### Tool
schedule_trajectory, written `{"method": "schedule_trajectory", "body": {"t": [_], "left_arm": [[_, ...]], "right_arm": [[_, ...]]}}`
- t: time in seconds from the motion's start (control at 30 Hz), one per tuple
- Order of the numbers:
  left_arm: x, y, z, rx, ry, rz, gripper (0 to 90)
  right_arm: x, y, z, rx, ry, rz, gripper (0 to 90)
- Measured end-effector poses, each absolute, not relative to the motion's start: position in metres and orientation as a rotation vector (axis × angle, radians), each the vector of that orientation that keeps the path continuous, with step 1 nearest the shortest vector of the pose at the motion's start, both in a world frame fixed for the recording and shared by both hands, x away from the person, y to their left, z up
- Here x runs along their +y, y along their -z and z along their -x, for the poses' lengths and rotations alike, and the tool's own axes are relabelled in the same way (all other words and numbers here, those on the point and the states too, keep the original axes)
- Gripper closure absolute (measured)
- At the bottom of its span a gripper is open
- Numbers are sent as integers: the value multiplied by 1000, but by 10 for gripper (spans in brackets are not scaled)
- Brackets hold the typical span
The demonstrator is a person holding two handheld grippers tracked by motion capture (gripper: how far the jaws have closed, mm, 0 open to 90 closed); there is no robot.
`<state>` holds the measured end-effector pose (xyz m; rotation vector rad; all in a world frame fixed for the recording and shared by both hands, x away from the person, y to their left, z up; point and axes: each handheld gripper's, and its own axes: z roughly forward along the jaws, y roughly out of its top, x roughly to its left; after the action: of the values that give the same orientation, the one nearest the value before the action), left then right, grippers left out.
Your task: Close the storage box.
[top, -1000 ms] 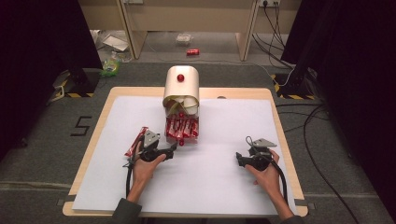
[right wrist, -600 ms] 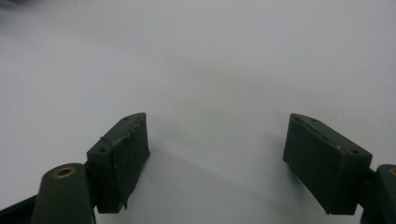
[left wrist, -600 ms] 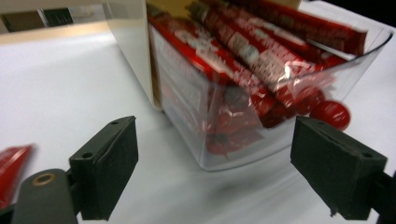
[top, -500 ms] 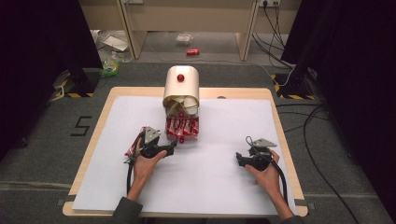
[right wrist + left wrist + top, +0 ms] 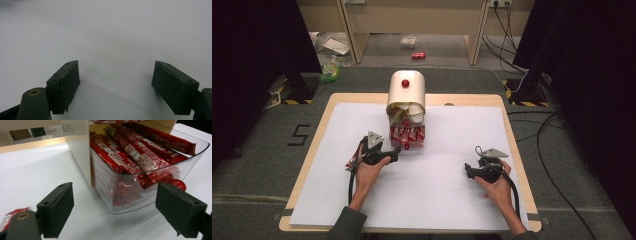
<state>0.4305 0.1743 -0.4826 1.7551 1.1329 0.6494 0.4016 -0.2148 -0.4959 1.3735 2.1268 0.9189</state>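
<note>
Both grippers spread wide, holding nothing. Left gripper faces the clear tray of red snack bars at the dispenser mouth (approach step). Next: advance, close on one bar. Right gripper idles on the table.

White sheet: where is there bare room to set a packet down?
The white sheet is bare between the left tool and the right tool, and right of the dispenser up to the table edge. It is crowded at the clear tray of red packets, and a loose packet lies behind the left tool.
</note>
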Motion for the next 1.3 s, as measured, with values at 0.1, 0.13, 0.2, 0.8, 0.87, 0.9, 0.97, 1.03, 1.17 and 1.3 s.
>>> {"method": "schedule_trajectory", "body": {"t": [0.1, 0.13, 0.2, 0.8, 0.87, 0.9, 0.97, 1.03, 1.17, 1.3], "left_arm": [[177, 485, -433, 1155, -631, -1757, 138], [178, 486, -433, 1157, -634, -1760, 139], [178, 486, -434, 1158, -634, -1753, 139], [179, 480, -447, 1171, -648, -1702, 142], [179, 480, -448, 1181, -644, -1699, 139], [178, 479, -448, 1185, -650, -1700, 137], [178, 479, -450, 1188, -657, -1705, 132], [178, 479, -452, 1193, -649, -1701, 124], [178, 479, -456, 1198, -639, -1711, 130], [177, 479, -460, 1208, -643, -1709, 132]], "right_arm": [[-215, 496, -401, 2126, -918, -1375, 225], [-215, 496, -401, 2124, -918, -1378, 225], [-215, 496, -401, 2126, -919, -1376, 225], [-215, 496, -401, 2126, -920, -1376, 225], [-215, 496, -401, 2126, -919, -1377, 225], [-215, 496, -401, 2126, -919, -1375, 225], [-215, 496, -401, 2126, -919, -1377, 225], [-215, 496, -401, 2126, -918, -1376, 225], [-215, 496, -401, 2126, -919, -1376, 225], [-215, 496, -401, 2125, -918, -1376, 225]]}}
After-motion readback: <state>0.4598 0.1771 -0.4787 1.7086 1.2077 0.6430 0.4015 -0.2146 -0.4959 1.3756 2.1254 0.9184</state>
